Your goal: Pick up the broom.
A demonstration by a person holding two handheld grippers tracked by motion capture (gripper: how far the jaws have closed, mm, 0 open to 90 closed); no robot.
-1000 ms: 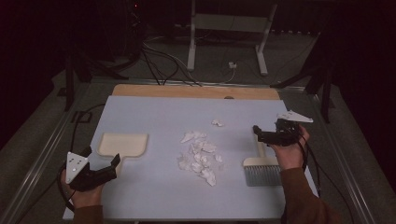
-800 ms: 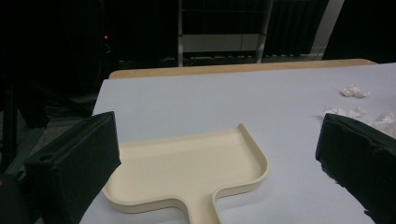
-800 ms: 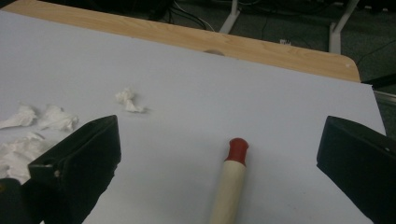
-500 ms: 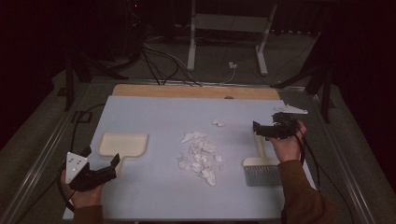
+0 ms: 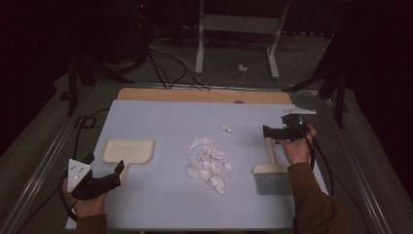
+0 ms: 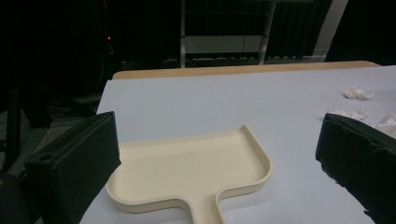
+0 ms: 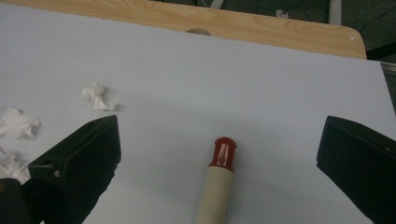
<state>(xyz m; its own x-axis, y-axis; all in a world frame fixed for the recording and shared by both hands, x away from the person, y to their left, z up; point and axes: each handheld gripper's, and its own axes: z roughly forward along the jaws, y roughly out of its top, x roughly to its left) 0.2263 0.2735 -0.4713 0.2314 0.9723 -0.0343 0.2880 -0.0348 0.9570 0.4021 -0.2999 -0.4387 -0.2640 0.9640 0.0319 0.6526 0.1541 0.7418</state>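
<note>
Near the bench's right edge, the right gripper [image 5: 271,131] hovers, jaws wide, over the brush [image 5: 271,171] handle. Near the left edge, the left gripper [image 5: 118,170], jaws wide, faces the dustpan [image 5: 127,150]. Paper scraps [image 5: 209,163] lie unswept mid-bench; nothing grasped yet.

This looks like a lab or recording studio rather than a home: a pale blue-topped table [image 5: 160,122] stands on a grey floor amid black curtained darkness, with loose cables [image 5: 165,63] trailing behind it, a white metal stand [image 5: 234,34], and a small red indicator light [image 6: 109,38].
</note>
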